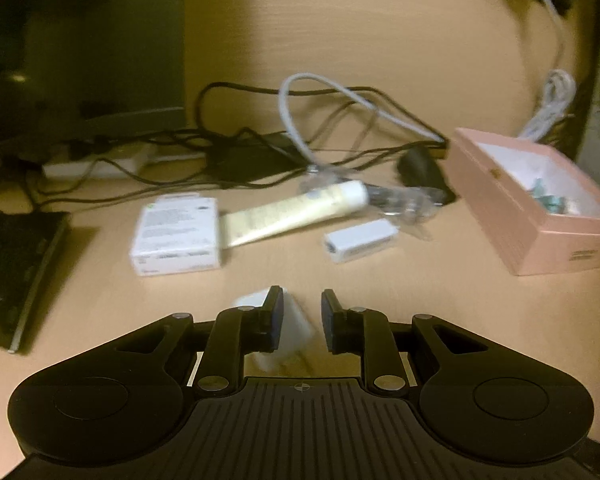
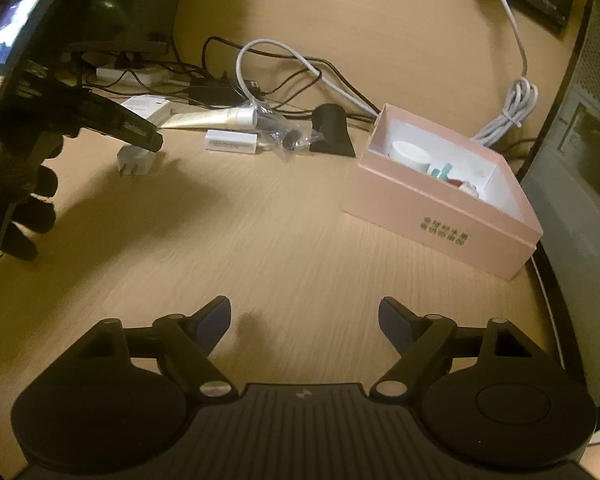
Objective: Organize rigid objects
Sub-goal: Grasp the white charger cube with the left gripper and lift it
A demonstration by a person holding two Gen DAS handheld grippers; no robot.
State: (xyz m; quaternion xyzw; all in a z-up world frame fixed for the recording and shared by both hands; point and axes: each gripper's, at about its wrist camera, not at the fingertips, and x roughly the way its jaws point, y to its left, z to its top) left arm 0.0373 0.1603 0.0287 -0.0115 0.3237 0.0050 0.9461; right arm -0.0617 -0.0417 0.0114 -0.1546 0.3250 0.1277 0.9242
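My left gripper hovers over a white plug adapter on the wooden desk; its jaws stand slightly apart around the adapter, and contact is unclear through blur. From the right wrist view the left gripper sits on top of that adapter. My right gripper is open and empty above bare desk. An open pink box at the right holds a white jar and small items. A cream tube, white carton and white dongle lie ahead.
Tangled black and white cables and a power strip lie behind the items. A clear plastic bag and a black stand sit mid-desk. A dark device lies left. A monitor edge stands right.
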